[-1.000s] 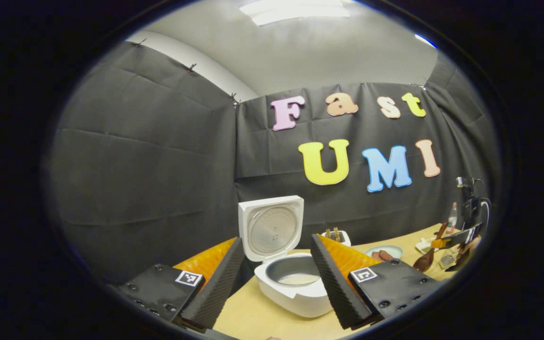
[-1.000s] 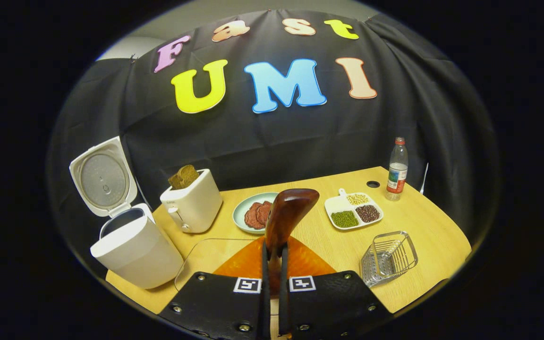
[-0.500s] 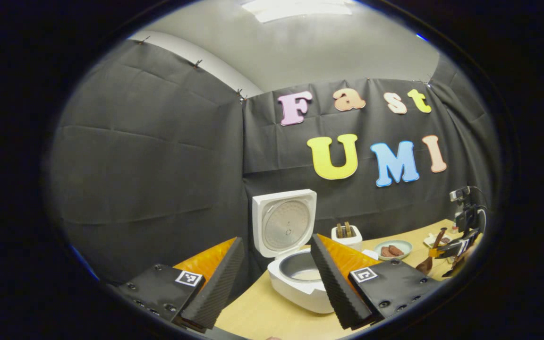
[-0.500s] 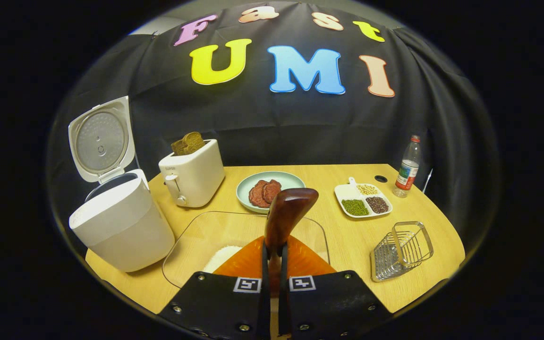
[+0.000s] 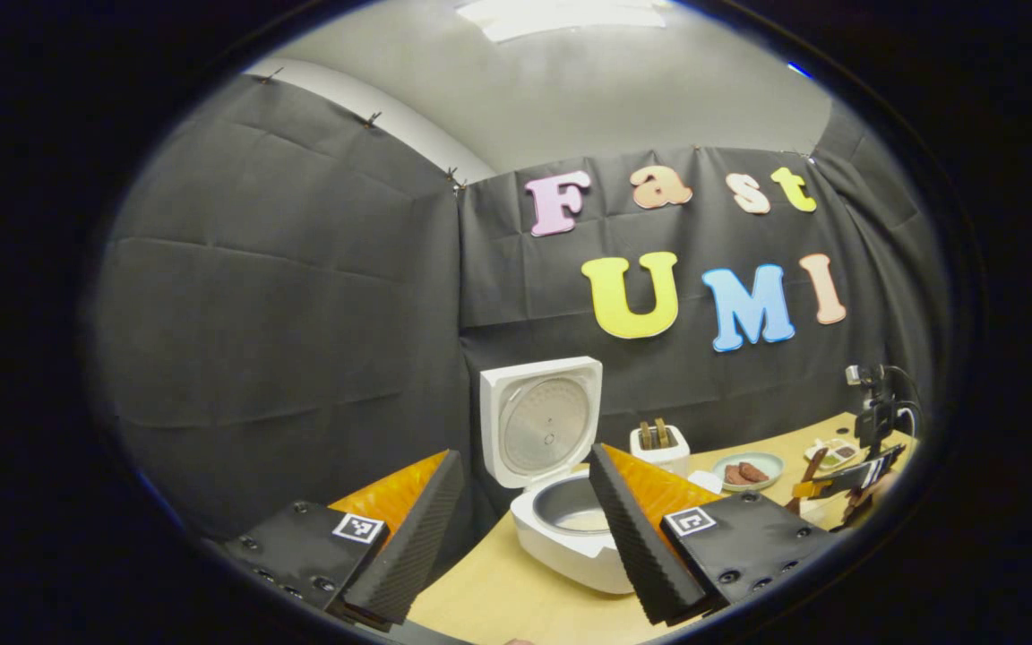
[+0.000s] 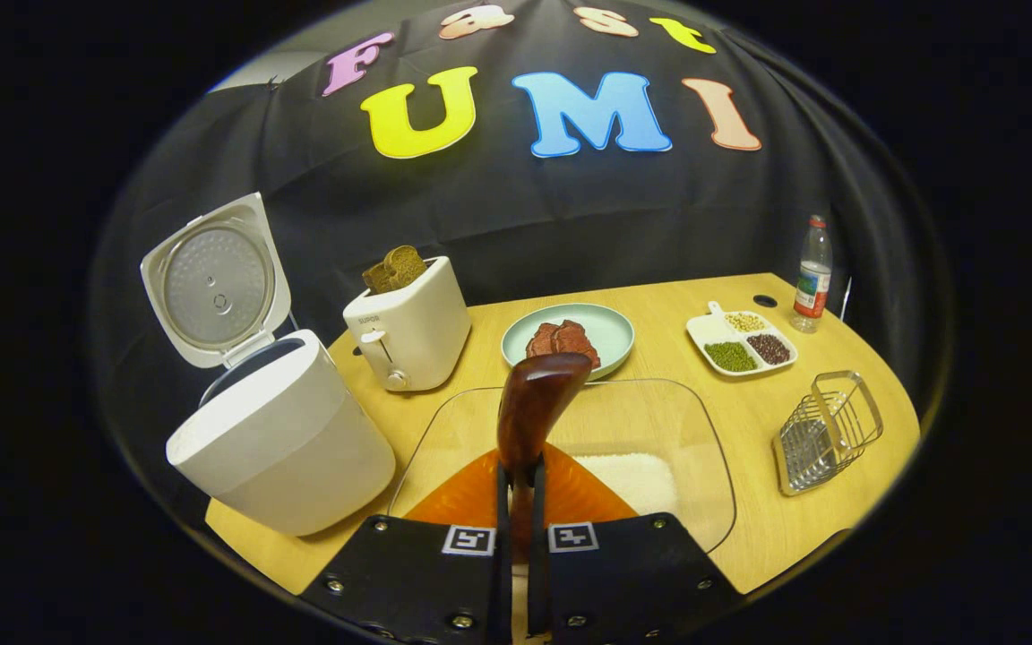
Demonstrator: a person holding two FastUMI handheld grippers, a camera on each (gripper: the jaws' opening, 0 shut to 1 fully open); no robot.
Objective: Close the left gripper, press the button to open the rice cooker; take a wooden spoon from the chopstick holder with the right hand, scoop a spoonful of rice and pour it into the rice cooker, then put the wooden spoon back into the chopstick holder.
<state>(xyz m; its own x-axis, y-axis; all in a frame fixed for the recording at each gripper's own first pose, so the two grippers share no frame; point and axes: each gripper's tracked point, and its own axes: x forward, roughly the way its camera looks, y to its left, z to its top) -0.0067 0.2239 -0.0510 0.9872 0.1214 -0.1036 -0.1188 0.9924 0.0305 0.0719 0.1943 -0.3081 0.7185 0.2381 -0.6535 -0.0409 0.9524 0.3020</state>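
Left tongs stand spread wide, holding nothing, raised above the near edge of the surface; between their fingers sits the rice cooker, lid upright, with something pale low in the inner pot, perhaps rice, though the view is too small to be sure. Right tongs are pressed together on the handle of the wooden spoon, whose bowl rises ahead over the glass dish.

Left to right in the right gripper view: the rice cooker stands open at the surface's left corner. Just behind it to the right is a white toaster with bread in its slots. Next comes a pale plate of reddish slices. The glass dish lies in front of that plate, a heap of rice in its near part. Farther right are a divided white tray of beans, then the wire chopstick holder near the edge, and a plastic bottle at the back.
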